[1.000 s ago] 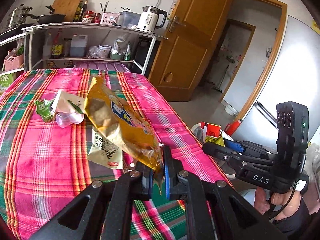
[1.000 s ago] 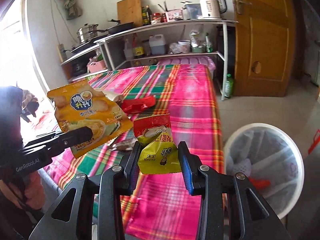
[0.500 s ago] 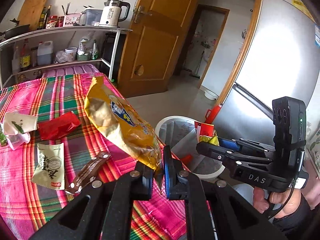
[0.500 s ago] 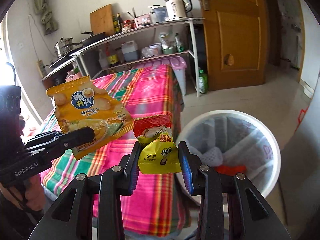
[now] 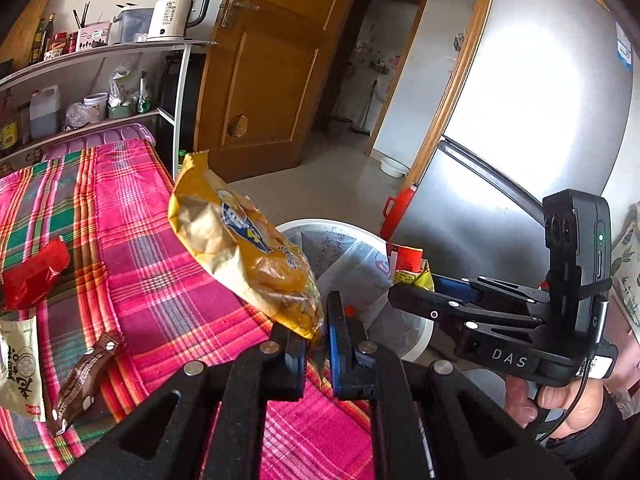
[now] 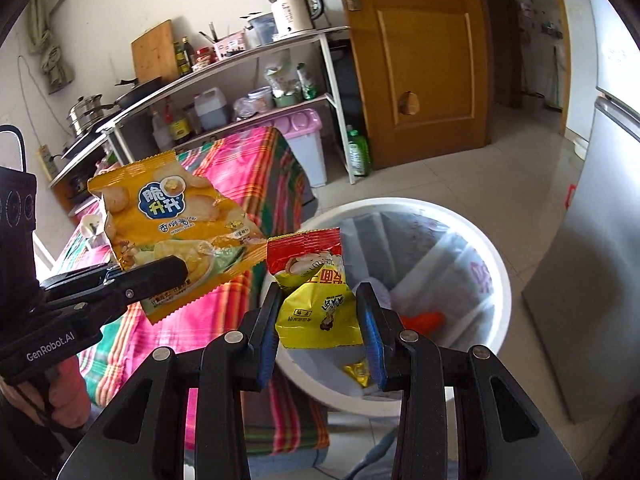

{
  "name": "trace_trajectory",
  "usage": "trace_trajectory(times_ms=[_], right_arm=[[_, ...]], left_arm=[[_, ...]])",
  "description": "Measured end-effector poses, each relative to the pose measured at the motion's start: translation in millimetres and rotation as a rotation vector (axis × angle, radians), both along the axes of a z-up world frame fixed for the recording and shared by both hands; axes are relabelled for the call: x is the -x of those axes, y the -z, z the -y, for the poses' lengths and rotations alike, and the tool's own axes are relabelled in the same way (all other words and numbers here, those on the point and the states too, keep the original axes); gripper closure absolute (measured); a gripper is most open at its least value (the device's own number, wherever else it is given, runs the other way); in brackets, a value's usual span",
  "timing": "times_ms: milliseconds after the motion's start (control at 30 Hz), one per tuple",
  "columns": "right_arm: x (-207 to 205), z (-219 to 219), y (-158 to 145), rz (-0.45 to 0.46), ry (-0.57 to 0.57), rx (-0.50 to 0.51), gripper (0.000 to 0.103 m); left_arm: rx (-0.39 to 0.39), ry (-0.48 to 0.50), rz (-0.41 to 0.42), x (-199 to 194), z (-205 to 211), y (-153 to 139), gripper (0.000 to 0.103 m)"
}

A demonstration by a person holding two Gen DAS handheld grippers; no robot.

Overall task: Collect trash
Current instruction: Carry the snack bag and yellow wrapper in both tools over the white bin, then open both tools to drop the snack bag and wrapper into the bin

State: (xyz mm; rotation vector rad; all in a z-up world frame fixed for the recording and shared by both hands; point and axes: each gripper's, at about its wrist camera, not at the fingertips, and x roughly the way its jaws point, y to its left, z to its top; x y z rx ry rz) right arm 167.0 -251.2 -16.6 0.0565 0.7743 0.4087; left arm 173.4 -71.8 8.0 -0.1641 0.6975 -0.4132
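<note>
Two wrappers up | left claw (image 5: 316,344) pinching big yellow crisp bag (image 5: 240,248) | right claw (image 6: 320,320) clamping small red-yellow snack packet (image 6: 316,296) | we've got both over the white lined bin (image 6: 496,264), ready to drop

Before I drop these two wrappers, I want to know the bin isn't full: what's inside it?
The white bin holds a clear liner, an orange scrap and a yellow wrapper. The red-and-yellow packet in the right gripper hides part of the bottom.

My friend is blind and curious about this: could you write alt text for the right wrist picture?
Right tongs grip a yellow and red snack packet above a white lined trash bin. To the left, the left tongs hold an orange chip bag beside a pink plaid table.
</note>
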Motion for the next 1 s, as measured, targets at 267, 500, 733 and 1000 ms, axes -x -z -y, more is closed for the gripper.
trace_trajectory(times_ms=[267, 500, 733, 1000], right_arm=[[-12.8, 21.8, 10.1, -0.029, 0.066, 0.003, 0.065], [-27.7, 33.9, 22.8, -0.072, 0.109, 0.005, 0.065], [-37.2, 37.3, 37.7, -0.123, 0.121, 0.006, 0.065], [-36.4, 37.2, 38.7, -0.119, 0.123, 0.014, 0.059]], left_arm=[[-0.012, 0.054, -0.028, -24.5, 23.1, 12.8, 0.094], [-0.013, 0.073, -0.083, -39.7, 36.6, 26.0, 0.094], [-0.025, 0.076, -0.139, -50.2, 44.5, 34.1, 0.078], [0.004, 0.050, -0.130, -43.9, 35.6, 32.2, 0.077]])
